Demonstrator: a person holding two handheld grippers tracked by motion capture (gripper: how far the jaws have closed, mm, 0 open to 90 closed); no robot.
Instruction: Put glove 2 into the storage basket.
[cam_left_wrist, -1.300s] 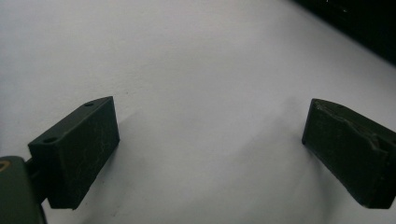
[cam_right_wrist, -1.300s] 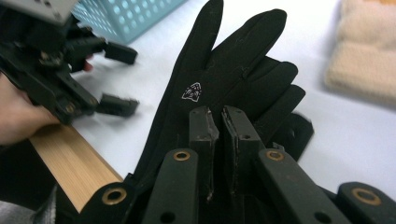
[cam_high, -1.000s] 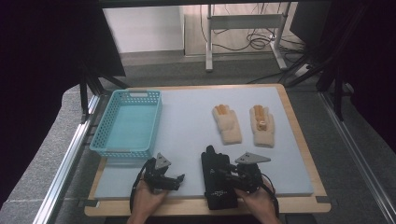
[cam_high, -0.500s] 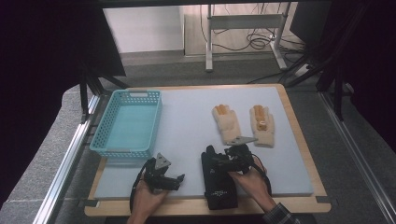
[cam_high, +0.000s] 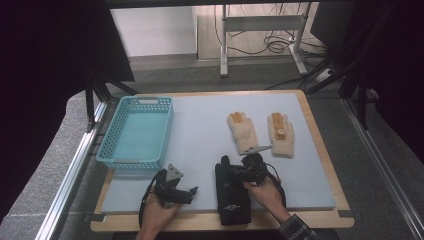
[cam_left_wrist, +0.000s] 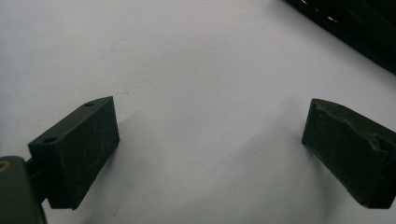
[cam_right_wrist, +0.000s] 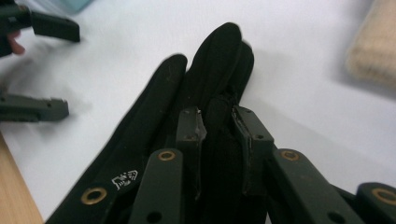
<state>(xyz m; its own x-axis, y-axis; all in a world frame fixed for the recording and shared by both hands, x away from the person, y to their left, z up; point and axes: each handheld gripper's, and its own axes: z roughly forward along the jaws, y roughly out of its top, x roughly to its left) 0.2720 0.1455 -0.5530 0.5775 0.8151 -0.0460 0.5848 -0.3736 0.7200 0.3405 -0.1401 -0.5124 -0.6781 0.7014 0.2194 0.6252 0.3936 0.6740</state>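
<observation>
Black glove pair (cam_high: 231, 192) lies stacked at front centre of pale mat (cam_high: 200, 125), fingertips pointing away from the person, just left of R gripper (cam_right_wrist: 217, 140). R gripper jaws have just been closing and now pinch a fold of the top black glove. Blue basket (cam_high: 136, 131) sits at mat's left. Two beige knit gloves (cam_high: 260, 134) lie side by side at right-rear, near R gripper. L gripper (cam_left_wrist: 210, 140) hovers over bare mat left of black gloves, jaws wide apart, nothing between them.
</observation>
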